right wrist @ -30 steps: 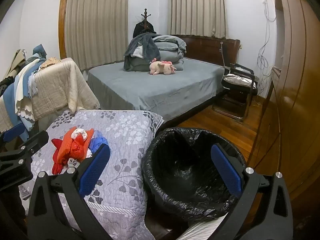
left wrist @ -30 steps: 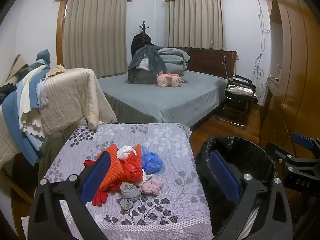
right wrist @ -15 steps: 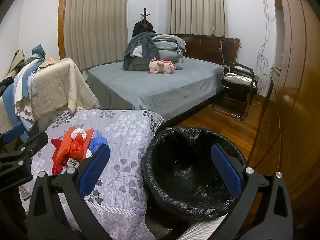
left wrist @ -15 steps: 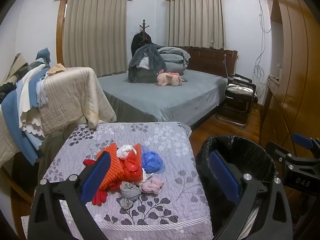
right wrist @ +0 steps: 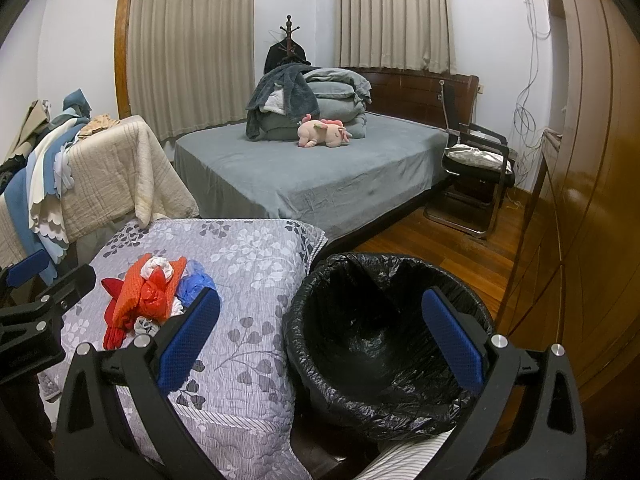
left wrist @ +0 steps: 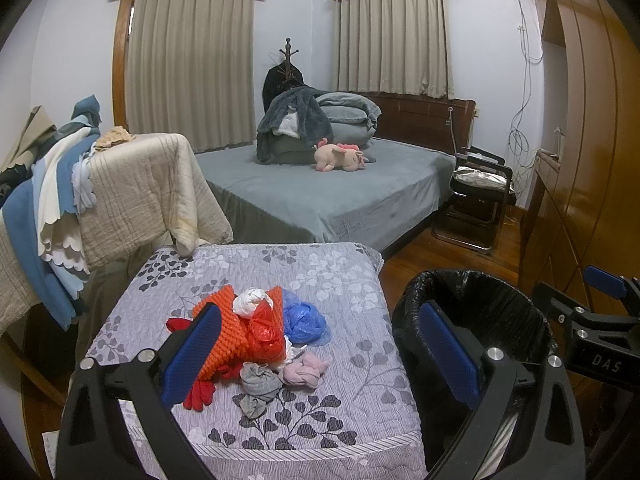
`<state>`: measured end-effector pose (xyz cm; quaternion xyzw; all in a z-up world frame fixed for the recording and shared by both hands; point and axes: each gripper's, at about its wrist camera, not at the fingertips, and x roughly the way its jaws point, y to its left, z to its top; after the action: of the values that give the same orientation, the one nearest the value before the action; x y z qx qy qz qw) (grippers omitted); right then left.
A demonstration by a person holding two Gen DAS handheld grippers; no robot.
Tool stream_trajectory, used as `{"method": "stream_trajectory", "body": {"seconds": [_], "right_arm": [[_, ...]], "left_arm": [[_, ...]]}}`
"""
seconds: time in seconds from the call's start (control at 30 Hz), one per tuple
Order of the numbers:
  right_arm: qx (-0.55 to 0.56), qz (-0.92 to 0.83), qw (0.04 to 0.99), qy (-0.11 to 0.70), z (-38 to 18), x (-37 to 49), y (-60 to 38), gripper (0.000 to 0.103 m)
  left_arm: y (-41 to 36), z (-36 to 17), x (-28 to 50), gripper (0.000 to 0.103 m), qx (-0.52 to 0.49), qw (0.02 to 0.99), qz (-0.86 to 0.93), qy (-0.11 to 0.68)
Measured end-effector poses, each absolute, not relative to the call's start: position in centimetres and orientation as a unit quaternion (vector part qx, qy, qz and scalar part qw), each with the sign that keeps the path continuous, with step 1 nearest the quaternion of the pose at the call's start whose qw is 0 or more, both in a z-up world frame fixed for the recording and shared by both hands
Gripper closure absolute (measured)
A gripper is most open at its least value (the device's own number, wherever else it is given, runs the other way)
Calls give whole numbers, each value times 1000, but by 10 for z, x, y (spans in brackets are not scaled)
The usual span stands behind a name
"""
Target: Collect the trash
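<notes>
Since nothing is gripped yet, the left gripper (left wrist: pixel 320 352) and right gripper (right wrist: pixel 320 336) are held spread apart; crumpled red, white and blue plastic bags (left wrist: pixel 276 324) lie at eleven o'clock of the black-lined round bin (right wrist: pixel 384 344), kept close for dropping.

A small pile of trash (left wrist: pixel 256 336) lies on the flowery gray cover. It has a red bag (left wrist: pixel 265 336), a blue bag (left wrist: pixel 304 320) at its 3 o'clock and a white wad (left wrist: pixel 250 300) at 12 o'clock. The black-lined trash bin (right wrist: pixel 384 340) stands open at the pile's 3 o'clock.
</notes>
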<state>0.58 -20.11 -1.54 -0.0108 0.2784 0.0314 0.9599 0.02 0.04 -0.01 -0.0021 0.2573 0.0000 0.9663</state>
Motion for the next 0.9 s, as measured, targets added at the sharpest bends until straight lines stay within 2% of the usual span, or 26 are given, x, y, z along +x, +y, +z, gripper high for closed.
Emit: {"method": "stream_trajectory", "body": {"seconds": [0.9], "right_arm": [[-10, 31, 960, 278, -14, 6, -201, 5]], "left_arm": [[0, 0, 0, 6, -2, 966, 0, 259]]}}
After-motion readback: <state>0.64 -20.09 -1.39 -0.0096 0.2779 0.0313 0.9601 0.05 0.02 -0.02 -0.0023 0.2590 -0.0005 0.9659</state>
